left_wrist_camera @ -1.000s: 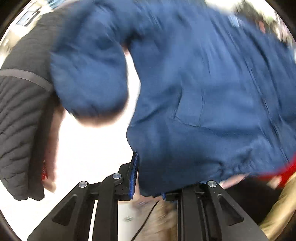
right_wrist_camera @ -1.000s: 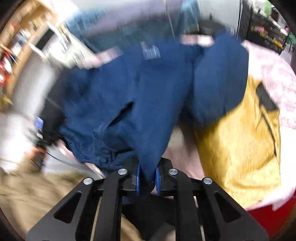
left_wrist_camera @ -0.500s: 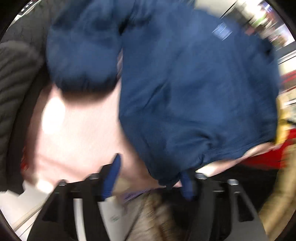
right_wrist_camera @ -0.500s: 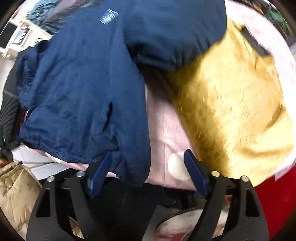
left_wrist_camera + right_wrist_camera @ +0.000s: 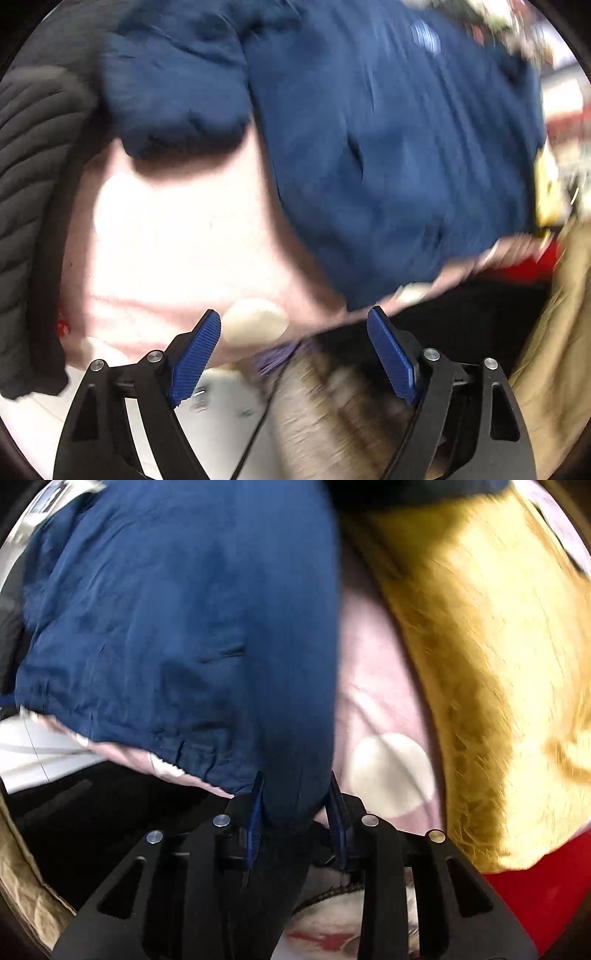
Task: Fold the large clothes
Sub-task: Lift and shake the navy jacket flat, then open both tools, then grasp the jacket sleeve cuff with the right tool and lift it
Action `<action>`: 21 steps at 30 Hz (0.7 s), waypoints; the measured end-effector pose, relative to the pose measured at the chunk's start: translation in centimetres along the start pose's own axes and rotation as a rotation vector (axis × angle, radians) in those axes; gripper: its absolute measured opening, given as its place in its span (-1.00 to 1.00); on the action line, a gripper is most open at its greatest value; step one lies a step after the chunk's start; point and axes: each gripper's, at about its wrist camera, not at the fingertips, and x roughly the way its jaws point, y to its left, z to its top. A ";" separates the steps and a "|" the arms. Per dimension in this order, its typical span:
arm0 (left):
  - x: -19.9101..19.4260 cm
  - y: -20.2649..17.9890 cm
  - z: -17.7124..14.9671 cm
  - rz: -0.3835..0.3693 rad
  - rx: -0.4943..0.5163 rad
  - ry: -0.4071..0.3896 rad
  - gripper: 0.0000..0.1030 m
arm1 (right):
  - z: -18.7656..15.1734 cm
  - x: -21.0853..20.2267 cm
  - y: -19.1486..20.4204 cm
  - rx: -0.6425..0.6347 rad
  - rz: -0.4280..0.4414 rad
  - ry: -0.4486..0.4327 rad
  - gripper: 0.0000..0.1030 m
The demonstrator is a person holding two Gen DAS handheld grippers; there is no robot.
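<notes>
A dark blue jacket [image 5: 388, 155] lies spread on a pink sheet with white dots [image 5: 177, 236]. My left gripper [image 5: 295, 350] is open and empty, just off the sheet's near edge, below the jacket's hem. In the right wrist view the jacket [image 5: 177, 620] fills the upper left. My right gripper [image 5: 295, 812] is shut on the jacket's lower hem corner, which bulges between the blue pads [image 5: 255, 812].
A black quilted jacket [image 5: 33, 177] lies at the left. A mustard-yellow garment [image 5: 487, 657] lies to the right of the blue jacket on the pink sheet [image 5: 373, 686]. Red cloth [image 5: 535, 886] and a tan fabric [image 5: 554, 332] lie near the front edge.
Both grippers let go of the jacket hem and opened half a second ago. My left stays open and drew back; my right has closed again on the hem corner.
</notes>
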 end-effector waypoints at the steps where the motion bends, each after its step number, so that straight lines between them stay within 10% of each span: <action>1: -1.1 -0.4 0.5 -0.039 -0.014 -0.055 0.56 | 0.2 -0.9 0.1 0.008 0.014 -0.005 -0.22; 5: -3.0 -4.5 3.3 -0.089 0.064 -0.168 0.60 | 1.2 -5.4 1.4 -0.045 -0.031 -0.122 0.23; 13: 3.2 -9.6 8.1 -0.056 -0.032 -0.177 0.62 | 4.1 -12.7 1.6 0.026 -0.116 -0.447 0.25; 21: 8.7 -14.0 10.2 0.061 -0.031 -0.140 0.62 | 6.8 -10.8 2.4 -0.014 -0.251 -0.498 0.43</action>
